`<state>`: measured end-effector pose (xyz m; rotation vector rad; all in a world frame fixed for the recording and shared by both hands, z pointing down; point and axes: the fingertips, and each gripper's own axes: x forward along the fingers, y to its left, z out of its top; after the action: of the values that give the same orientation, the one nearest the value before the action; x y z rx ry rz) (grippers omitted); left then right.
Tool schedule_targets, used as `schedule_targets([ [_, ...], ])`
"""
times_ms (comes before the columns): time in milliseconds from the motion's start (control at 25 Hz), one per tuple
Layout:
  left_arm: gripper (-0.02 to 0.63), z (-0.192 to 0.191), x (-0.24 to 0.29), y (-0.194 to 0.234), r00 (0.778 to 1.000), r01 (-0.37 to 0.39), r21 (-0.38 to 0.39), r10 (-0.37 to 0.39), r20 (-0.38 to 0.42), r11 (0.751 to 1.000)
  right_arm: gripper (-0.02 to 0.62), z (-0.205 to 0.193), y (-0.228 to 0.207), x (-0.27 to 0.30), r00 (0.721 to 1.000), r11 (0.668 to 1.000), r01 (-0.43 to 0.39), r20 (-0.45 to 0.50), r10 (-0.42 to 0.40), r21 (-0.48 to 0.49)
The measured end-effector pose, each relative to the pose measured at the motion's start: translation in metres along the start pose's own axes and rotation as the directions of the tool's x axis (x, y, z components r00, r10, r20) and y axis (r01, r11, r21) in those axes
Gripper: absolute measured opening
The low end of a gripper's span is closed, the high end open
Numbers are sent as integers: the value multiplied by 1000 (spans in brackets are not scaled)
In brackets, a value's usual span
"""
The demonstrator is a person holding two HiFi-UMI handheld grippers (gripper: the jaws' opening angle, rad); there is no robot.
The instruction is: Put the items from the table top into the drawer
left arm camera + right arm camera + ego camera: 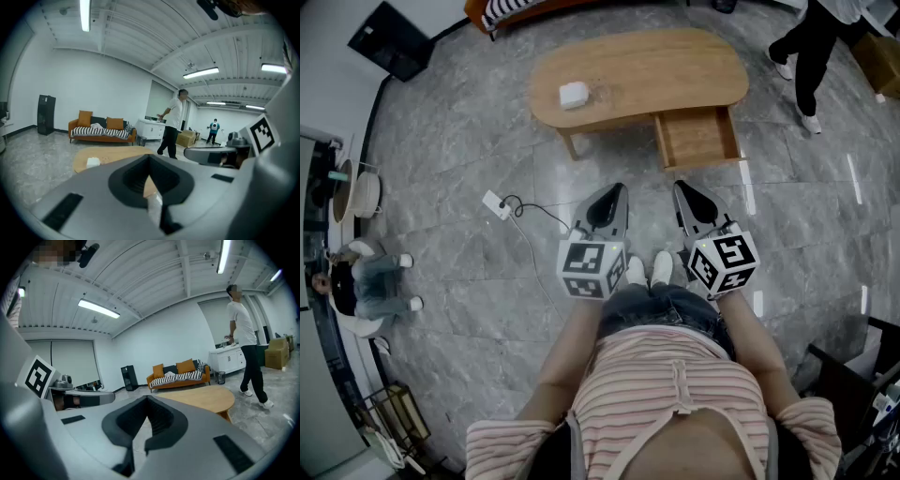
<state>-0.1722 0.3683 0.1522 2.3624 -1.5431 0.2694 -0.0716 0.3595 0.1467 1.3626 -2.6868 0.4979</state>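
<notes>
Left claw (617, 192) and right claw (681, 189) are closed, empty. Best approach the tabletop (656, 66), opening wide around the block (573, 95) left of the drawer (698, 138).

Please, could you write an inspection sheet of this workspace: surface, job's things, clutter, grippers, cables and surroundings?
Surface: light oval wooden coffee table on a grey stone-tile floor.
Job's things: small white rounded block on the table's left part; wooden drawer pulled open, nothing seen inside.
Clutter: nothing seen.
Grippers: left gripper and right gripper both shut, empty, short of the table.
Cables: white power strip with a black cable on the floor.
Surroundings: orange sofa; a walking person beyond the table; a sitting person at the left.
</notes>
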Motion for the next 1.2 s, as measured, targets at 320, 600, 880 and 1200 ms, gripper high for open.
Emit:
schedule_targets([
  [320, 13, -4, 4, -5, 1000, -12, -37, 11, -10, 999, 8, -1, -8, -5, 1000, 1000, -8, -9, 8, -1],
  [600, 14, -15, 15, 3, 995, -88, -16, 87, -44, 996, 8, -13, -31, 0, 998, 1000, 4, -66, -3, 14],
  [880, 14, -15, 24, 16, 989, -143, -71, 141, -43, 987, 8, -4, -60, -4, 999, 999, 34, -42, -33, 22],
  [1200, 14, -2, 32, 23, 982, -190, -73, 187, -37, 979, 9, 7, -88, -12, 998, 997, 68, -19, -67, 36],
])
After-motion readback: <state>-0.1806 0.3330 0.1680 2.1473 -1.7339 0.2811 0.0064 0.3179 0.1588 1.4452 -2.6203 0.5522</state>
